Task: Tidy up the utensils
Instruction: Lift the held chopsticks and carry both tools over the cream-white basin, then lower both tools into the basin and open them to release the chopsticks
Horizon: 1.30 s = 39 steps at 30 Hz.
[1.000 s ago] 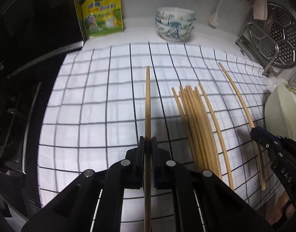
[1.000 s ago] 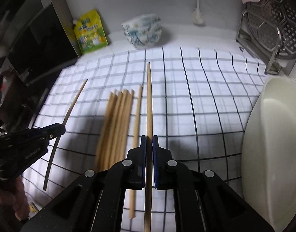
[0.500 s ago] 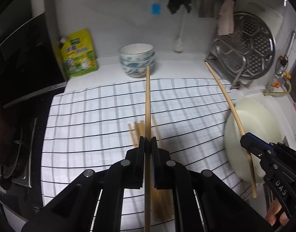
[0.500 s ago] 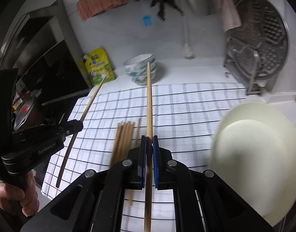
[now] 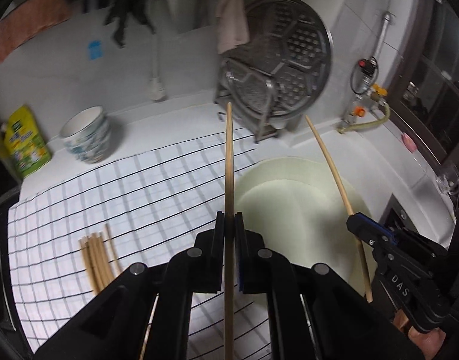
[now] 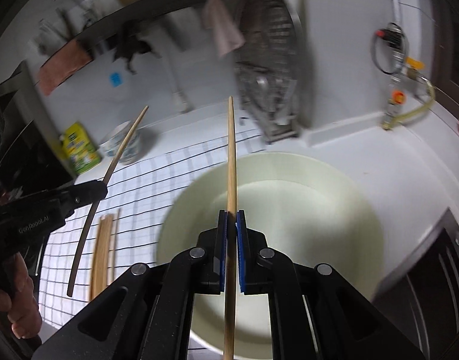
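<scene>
Matt wooden chopsticks (image 5: pixel 229 162), a checked cloth (image 5: pixel 124 192), a perforated shiny metal rack (image 5: pixel 277 69).

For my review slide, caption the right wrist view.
Right tool shut on a chopstick above a pale basin; left tool holds another beside it.

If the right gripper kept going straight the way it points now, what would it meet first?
Probably the pale basin: the right gripper, shut on a chopstick, points down over it. Depth is unclear.
</scene>
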Each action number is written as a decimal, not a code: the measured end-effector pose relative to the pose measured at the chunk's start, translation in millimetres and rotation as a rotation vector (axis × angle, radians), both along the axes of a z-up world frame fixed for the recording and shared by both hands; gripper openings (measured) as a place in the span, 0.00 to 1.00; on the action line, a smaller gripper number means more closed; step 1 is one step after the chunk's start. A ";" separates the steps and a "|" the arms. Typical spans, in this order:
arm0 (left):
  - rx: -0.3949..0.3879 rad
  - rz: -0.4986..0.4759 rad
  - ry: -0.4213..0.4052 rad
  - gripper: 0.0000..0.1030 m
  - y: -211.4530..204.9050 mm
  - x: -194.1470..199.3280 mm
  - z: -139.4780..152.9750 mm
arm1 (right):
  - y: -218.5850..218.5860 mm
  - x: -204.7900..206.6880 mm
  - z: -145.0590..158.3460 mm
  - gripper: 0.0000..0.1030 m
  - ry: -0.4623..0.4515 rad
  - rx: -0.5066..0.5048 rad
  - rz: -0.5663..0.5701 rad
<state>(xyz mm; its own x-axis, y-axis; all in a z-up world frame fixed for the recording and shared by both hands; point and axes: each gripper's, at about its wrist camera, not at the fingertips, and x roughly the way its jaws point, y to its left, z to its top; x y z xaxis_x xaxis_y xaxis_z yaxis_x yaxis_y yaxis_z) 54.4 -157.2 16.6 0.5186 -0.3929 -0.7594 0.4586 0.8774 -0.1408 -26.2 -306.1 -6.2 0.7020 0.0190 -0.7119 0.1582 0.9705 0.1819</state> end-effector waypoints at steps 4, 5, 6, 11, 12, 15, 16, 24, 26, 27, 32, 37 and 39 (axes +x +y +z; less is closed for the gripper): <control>0.005 -0.048 0.000 0.07 -32.4 -1.7 -6.3 | -25.2 -7.6 -7.0 0.06 0.015 0.005 -0.039; 0.009 -0.056 0.000 0.07 -36.7 -2.4 -8.0 | -29.7 -8.5 -8.6 0.06 0.017 0.008 -0.044; 0.016 -0.067 0.003 0.07 -43.3 -3.0 -11.7 | -34.1 -9.1 -10.2 0.06 0.019 0.012 -0.047; 0.068 -0.111 0.013 0.07 -66.0 -6.8 -27.5 | -41.6 -11.0 -20.7 0.06 0.032 0.032 -0.043; 0.077 -0.117 0.013 0.07 -68.4 -6.9 -29.4 | -42.0 -10.5 -22.4 0.06 0.033 0.035 -0.041; 0.097 -0.123 0.022 0.07 -75.7 -6.3 -37.0 | -46.5 -8.7 -29.0 0.06 0.040 0.051 -0.040; 0.103 -0.120 0.030 0.07 -77.1 -5.5 -40.6 | -47.4 -8.9 -30.9 0.06 0.043 0.054 -0.039; 0.127 -0.123 0.068 0.07 -91.6 -0.7 -59.5 | -54.7 -1.4 -46.3 0.06 0.076 0.069 -0.035; 0.130 -0.127 0.076 0.07 -96.7 0.4 -64.0 | -56.2 1.5 -51.6 0.06 0.092 0.070 -0.037; 0.131 -0.128 0.081 0.07 -98.5 1.3 -66.0 | -57.4 2.3 -54.3 0.06 0.100 0.072 -0.038; 0.142 -0.130 0.098 0.07 -105.1 3.7 -76.1 | -64.1 3.8 -68.1 0.06 0.138 0.074 -0.046; 0.157 -0.143 0.105 0.07 -110.8 2.6 -82.1 | -69.3 1.6 -73.6 0.06 0.158 0.075 -0.056; 0.165 -0.146 0.104 0.07 -112.6 1.4 -83.7 | -70.7 0.7 -74.1 0.06 0.161 0.074 -0.058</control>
